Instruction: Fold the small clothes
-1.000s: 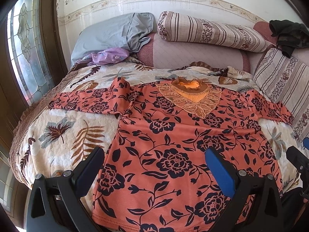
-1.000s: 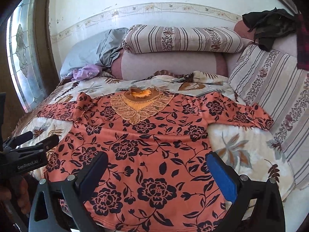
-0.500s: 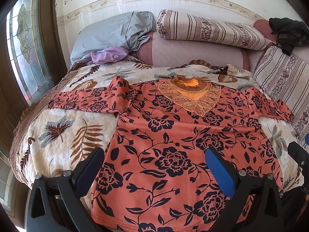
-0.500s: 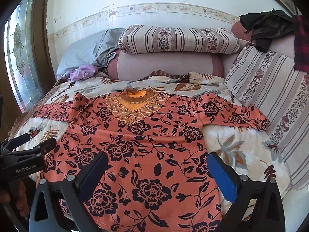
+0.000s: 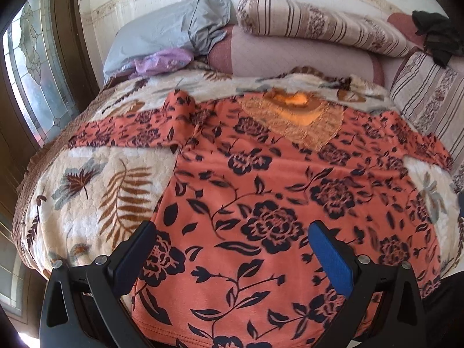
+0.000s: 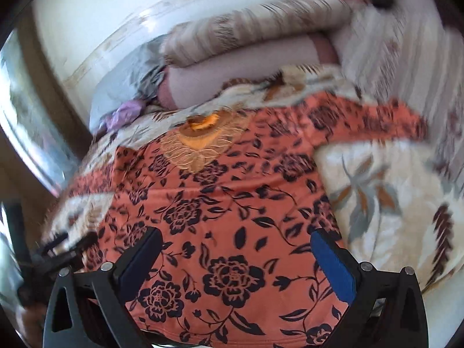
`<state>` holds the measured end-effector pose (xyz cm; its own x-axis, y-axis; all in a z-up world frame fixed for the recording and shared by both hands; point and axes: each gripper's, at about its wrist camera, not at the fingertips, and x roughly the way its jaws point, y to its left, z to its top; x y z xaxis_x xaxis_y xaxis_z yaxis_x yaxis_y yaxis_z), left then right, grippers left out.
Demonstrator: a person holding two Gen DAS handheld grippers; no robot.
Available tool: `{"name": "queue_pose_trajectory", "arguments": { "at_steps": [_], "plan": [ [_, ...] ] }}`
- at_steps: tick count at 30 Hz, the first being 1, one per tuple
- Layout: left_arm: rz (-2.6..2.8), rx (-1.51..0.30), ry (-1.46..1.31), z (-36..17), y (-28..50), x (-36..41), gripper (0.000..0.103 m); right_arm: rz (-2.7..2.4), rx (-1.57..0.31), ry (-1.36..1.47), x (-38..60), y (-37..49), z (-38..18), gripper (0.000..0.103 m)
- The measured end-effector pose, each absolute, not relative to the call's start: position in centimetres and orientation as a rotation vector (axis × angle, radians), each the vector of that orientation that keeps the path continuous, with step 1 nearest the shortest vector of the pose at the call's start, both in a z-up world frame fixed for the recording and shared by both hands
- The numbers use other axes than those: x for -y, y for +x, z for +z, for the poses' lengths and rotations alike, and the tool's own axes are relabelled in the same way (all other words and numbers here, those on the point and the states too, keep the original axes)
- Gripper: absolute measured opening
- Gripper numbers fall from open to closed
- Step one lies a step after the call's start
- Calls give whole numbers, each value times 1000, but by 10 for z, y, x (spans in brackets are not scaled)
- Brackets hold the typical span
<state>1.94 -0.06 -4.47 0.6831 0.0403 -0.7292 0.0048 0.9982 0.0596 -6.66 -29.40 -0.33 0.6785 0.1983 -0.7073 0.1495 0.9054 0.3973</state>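
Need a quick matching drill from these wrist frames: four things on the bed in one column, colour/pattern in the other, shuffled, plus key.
Things:
1. blouse
2. bolster
3. pillow
4. small cloth

Colour or pattern:
A. plain grey-blue
B. orange with dark flowers
C. purple
D. beige with brown stripes

Pairs: 1-B, 2-D, 3-A, 4-C

Both the left gripper and the right gripper have open jaws and hold nothing.
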Motion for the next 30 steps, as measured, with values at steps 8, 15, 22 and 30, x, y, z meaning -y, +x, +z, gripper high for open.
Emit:
{"name": "queue_pose_trajectory", "arguments": {
  "at_steps": [8,15,22,30],
  "plan": [
    [45,-923,139,-79,55,10,103,-204,-764,1034,492,-48,-76,103],
    [21,-950,169,-95,92,27,103,-436,-576,1228,599,-11,-106,102],
    [-4,-924,179,-105,112,26,103,-558,-591,1198,642,39,-127,59],
    [-20,-929,48,-123,121,-9,103,-541,-641,913,601,71,-40,7]
  ]
}}
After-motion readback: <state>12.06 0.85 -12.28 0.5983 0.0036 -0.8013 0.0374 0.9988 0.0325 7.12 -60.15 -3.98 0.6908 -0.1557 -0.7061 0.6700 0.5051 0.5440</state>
